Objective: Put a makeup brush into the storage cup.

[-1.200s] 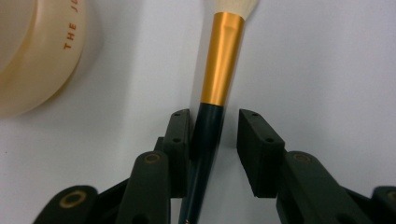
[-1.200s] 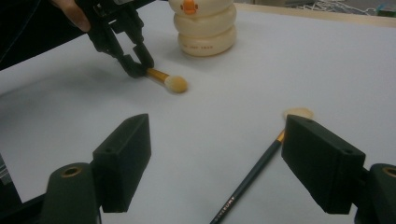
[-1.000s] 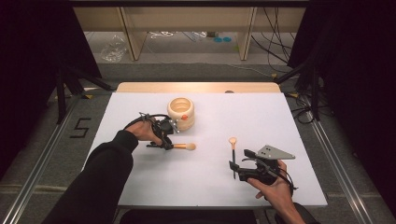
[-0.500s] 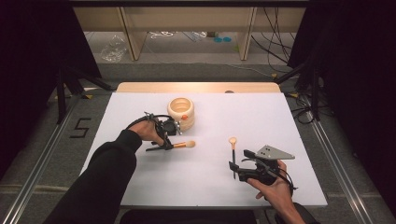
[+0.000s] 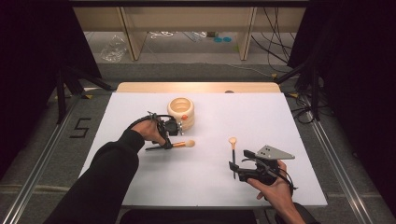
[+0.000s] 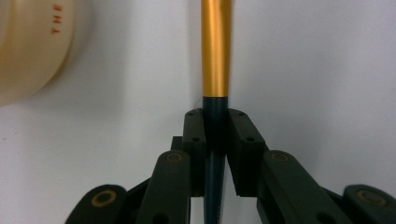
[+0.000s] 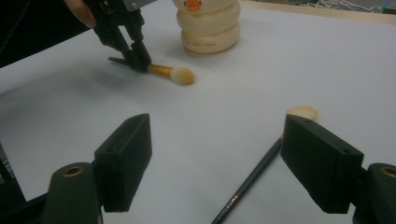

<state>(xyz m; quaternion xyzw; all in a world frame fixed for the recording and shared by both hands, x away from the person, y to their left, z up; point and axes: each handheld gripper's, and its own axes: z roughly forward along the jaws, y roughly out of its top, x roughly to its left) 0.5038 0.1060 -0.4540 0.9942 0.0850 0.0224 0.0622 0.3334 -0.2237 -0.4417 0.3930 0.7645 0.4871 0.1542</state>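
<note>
A makeup brush (image 5: 183,144) with a dark handle, gold ferrule (image 6: 215,46) and pale tip lies left of the table's centre. My left gripper (image 5: 164,145) is shut on its handle, the pads (image 6: 194,130) pressing both sides just behind the ferrule. From the right gripper view, that gripper (image 7: 133,58) points down at the brush (image 7: 170,72). A second brush (image 5: 233,153) with a thin dark handle lies at the right. My right gripper (image 5: 232,167) rests low at its handle end, open. The handle (image 7: 254,175) runs between the jaws, touching neither.
A cream, ring-stacked holder (image 5: 180,113) with a small orange face stands just behind the left gripper, and is also seen at the top of the right gripper view (image 7: 208,28). The white table top (image 5: 261,116) extends on all sides; a wooden strip runs along its far edge.
</note>
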